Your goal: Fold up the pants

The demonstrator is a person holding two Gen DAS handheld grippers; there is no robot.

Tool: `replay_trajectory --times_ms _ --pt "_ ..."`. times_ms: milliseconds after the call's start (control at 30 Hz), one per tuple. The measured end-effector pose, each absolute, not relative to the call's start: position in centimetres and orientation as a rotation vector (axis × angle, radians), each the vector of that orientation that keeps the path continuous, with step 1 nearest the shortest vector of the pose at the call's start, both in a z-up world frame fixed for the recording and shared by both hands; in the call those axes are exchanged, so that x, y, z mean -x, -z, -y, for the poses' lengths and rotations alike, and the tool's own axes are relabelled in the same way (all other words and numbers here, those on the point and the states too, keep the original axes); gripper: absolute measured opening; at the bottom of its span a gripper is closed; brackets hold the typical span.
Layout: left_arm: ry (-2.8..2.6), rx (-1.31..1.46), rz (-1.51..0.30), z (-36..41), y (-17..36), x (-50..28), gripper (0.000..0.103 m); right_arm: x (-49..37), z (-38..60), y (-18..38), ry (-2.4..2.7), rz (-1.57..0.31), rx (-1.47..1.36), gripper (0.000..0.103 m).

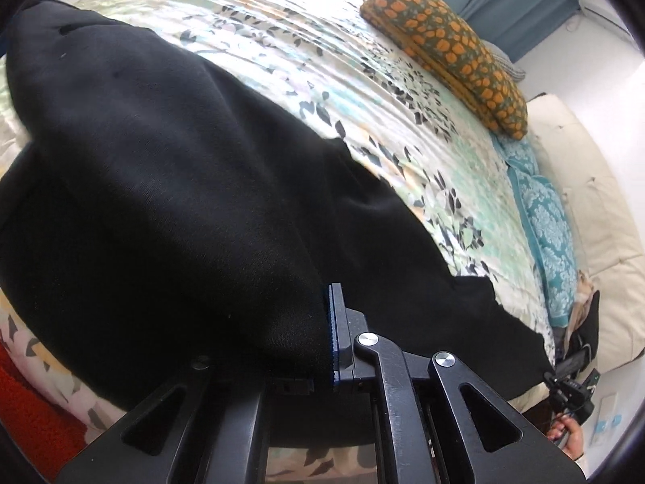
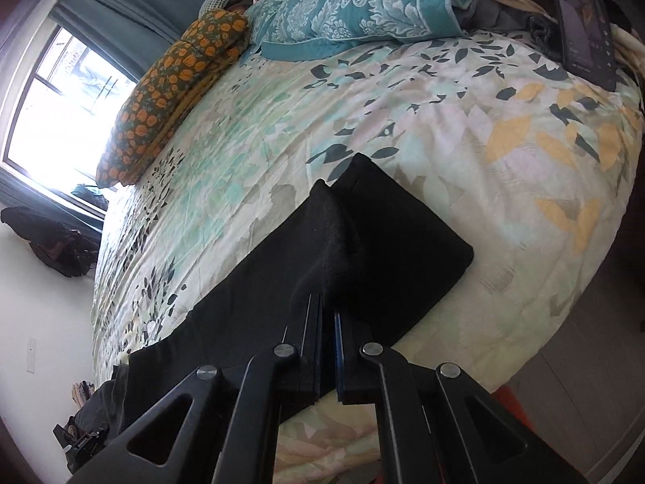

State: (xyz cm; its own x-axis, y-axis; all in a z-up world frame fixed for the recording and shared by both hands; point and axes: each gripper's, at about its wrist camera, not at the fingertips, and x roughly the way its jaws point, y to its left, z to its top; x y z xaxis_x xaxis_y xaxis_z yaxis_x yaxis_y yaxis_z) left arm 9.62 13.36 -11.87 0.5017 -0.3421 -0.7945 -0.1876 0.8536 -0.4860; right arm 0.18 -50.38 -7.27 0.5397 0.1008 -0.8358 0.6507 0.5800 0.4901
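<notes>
Folding under way: black pants lie on the floral bed, each gripper clamped on cloth, left gripper lifting a broad fold, right gripper pinching an edge. Next, presumably, lay both edges aligned.

Matt black knit-cloth pants; thin crinkled cotton bed cover; glossy black plastic hand-held gripper, brushed-metal pivot pins.
</notes>
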Motion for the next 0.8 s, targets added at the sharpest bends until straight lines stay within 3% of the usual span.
replay_trajectory --times_ms 100,300,600,667,700,733,767,800 --pt "0.101 0.577 -1.116 -12.6 13.3 -8.9 0.004 0.7 51.9 8.9 0.432 -0.992 -1.010 0.005" --pt "0.122 0.537 -1.135 -11.2 13.0 -9.2 0.004 0.4 51.8 6.7 0.448 -0.954 -0.865 0.005" --pt "0.094 0.532 -1.194 -11.4 13.7 -8.4 0.006 -0.1 52.2 8.6 0.501 -1.054 -0.875 0.005" --pt "0.083 0.494 -1.198 -11.0 13.5 -8.3 0.014 -0.2 52.0 8.3 0.513 -1.055 -0.856 0.008" --pt "0.078 0.475 -1.208 -10.8 13.5 -8.4 0.016 -0.2 51.9 8.1 0.531 -1.064 -0.837 0.013" --pt "0.072 0.459 -1.219 -10.8 13.3 -8.2 0.026 -0.2 51.8 7.9 0.555 -1.072 -0.819 0.034" --pt "0.072 0.445 -1.230 -10.8 13.1 -7.8 0.037 0.0 51.8 7.5 0.571 -1.065 -0.812 0.070" --pt "0.077 0.434 -1.233 -10.8 12.8 -7.3 0.041 0.4 51.7 6.8 0.583 -1.038 -0.808 0.085"
